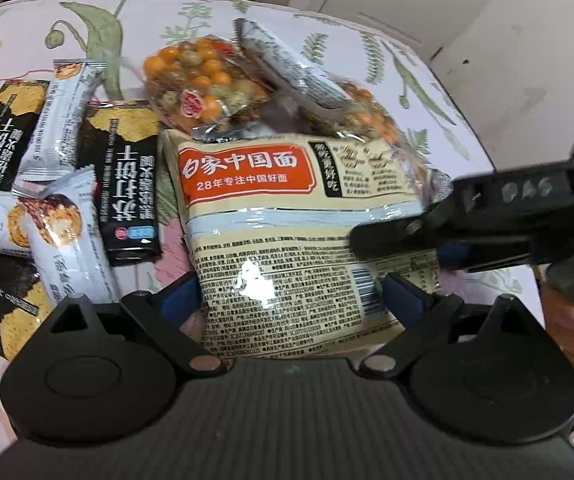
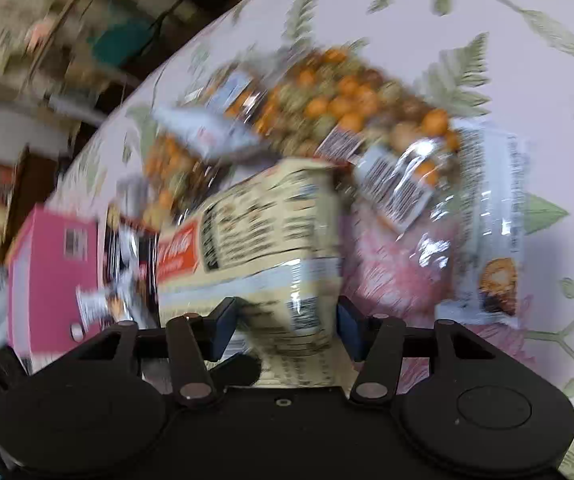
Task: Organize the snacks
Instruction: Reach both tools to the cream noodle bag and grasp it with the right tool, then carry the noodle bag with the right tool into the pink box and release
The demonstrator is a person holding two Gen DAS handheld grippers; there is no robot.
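Note:
A beige noodle packet (image 1: 287, 216) with an orange label lies on the floral tablecloth, its near end between my left gripper's (image 1: 291, 300) open blue-padded fingers. My right gripper (image 2: 287, 322) straddles the packet's (image 2: 271, 240) right edge with its fingers apart; it shows from the side in the left wrist view (image 1: 391, 236). Two clear bags of orange and green coated nuts (image 1: 199, 84) (image 2: 339, 100) lie behind the packet. Black cracker packs (image 1: 127, 176) and white bars (image 1: 63, 236) lie to the left.
A pink box (image 2: 51, 272) stands at the left in the blurred right wrist view. A white bar (image 2: 495, 216) lies to the right of the packet. The tablecloth (image 1: 427, 92) curves away at the far edge, with furniture and boxes beyond.

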